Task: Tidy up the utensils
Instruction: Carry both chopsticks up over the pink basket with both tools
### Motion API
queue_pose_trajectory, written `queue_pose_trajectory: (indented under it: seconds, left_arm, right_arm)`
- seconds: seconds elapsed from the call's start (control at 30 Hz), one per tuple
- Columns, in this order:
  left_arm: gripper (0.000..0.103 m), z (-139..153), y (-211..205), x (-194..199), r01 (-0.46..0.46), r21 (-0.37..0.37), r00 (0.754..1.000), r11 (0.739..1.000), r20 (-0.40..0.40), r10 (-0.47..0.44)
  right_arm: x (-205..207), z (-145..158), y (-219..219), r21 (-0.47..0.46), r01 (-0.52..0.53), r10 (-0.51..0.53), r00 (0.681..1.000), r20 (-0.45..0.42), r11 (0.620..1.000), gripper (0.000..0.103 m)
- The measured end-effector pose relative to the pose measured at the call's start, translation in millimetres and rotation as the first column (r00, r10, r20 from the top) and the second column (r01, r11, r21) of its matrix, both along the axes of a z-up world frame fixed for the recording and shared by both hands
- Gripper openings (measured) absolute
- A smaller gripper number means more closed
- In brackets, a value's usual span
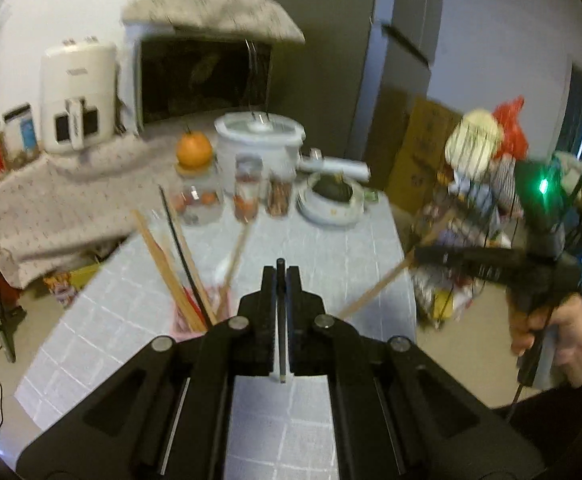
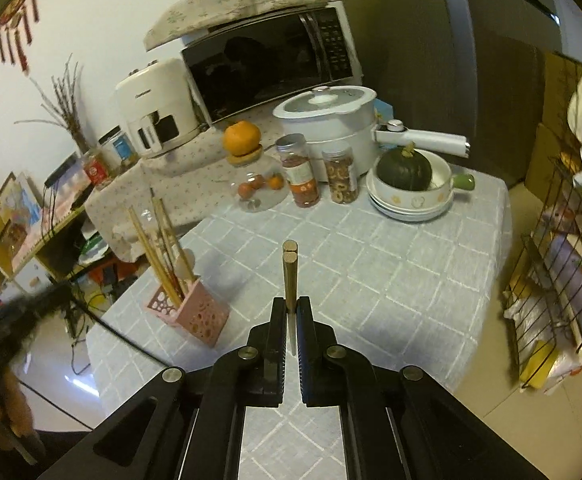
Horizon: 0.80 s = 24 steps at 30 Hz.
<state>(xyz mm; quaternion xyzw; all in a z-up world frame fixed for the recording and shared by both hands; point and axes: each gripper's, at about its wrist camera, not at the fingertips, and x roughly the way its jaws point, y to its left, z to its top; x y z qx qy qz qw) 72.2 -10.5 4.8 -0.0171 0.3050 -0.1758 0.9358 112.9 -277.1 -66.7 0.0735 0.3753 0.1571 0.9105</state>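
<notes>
My left gripper (image 1: 281,276) is shut on a thin black chopstick (image 1: 280,320), held above the table. My right gripper (image 2: 289,304) is shut on a pair of wooden chopsticks (image 2: 289,276) that point forward over the table. In the left wrist view the right gripper (image 1: 423,256) shows at the right with the wooden chopsticks (image 1: 375,290) slanting down from it. A pink perforated utensil holder (image 2: 189,312) stands near the table's left edge, with several wooden chopsticks and a white spoon in it. It also shows in the left wrist view (image 1: 195,312), just left of my left gripper.
The table has a grey checked cloth (image 2: 371,272). At its back stand a white pot (image 2: 331,120), jars (image 2: 303,172), a glass jar with an orange on it (image 2: 247,160) and a bowl holding a dark squash (image 2: 407,184). A wire rack (image 2: 563,240) stands at the right.
</notes>
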Motion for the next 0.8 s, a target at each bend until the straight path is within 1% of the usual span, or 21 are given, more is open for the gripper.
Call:
queue_pose_trajectory:
  seconds: [0.07, 0.23, 0.33, 0.43, 0.5, 0.67, 0.8]
  left_arm:
    - [0.005, 11.6, 12.6, -2.4, -0.032, -0.019, 0.998, 0.999, 0.049, 0.033]
    - [0.005, 27.9, 44.9, -1.8, -0.113, -0.103, 0.987, 0.988, 0.104, 0.124]
    - [0.005, 31.9, 57.7, 0.8, -0.155, -0.135, 0.976, 0.979, 0.129, 0.173]
    - [0.005, 31.1, 63.2, 4.9, -0.185, -0.15, 0.966, 0.971, 0.155, 0.208]
    - [0.005, 28.6, 64.0, 10.3, -0.198, -0.137, 0.962, 0.971, 0.165, 0.219]
    - [0.005, 14.3, 59.5, 28.6, -0.244, -0.077, 0.955, 0.967, 0.152, 0.253]
    - [0.005, 5.4, 56.5, 39.3, -0.255, -0.031, 0.958, 0.966, 0.126, 0.257]
  right_arm:
    - [-1.9, 8.0, 8.9, -0.016, -0.014, 0.014, 1.0, 0.017, 1.0, 0.005]
    - [-4.4, 25.3, 25.8, 0.006, -0.048, 0.048, 0.998, 0.05, 0.999, 0.005]
    - [-6.8, 33.6, 38.0, 0.02, -0.073, 0.072, 0.995, 0.069, 0.997, 0.005]
    - [-8.4, 38.0, 49.7, 0.034, -0.093, 0.09, 0.993, 0.077, 0.995, 0.005]
    - [-8.6, 39.0, 56.6, 0.037, -0.103, 0.1, 0.992, 0.079, 0.994, 0.005]
    - [-8.1, 41.5, 66.3, 0.053, -0.115, 0.11, 0.99, 0.082, 0.992, 0.005]
    - [-6.9, 42.8, 67.6, 0.068, -0.114, 0.108, 0.99, 0.085, 0.991, 0.005]
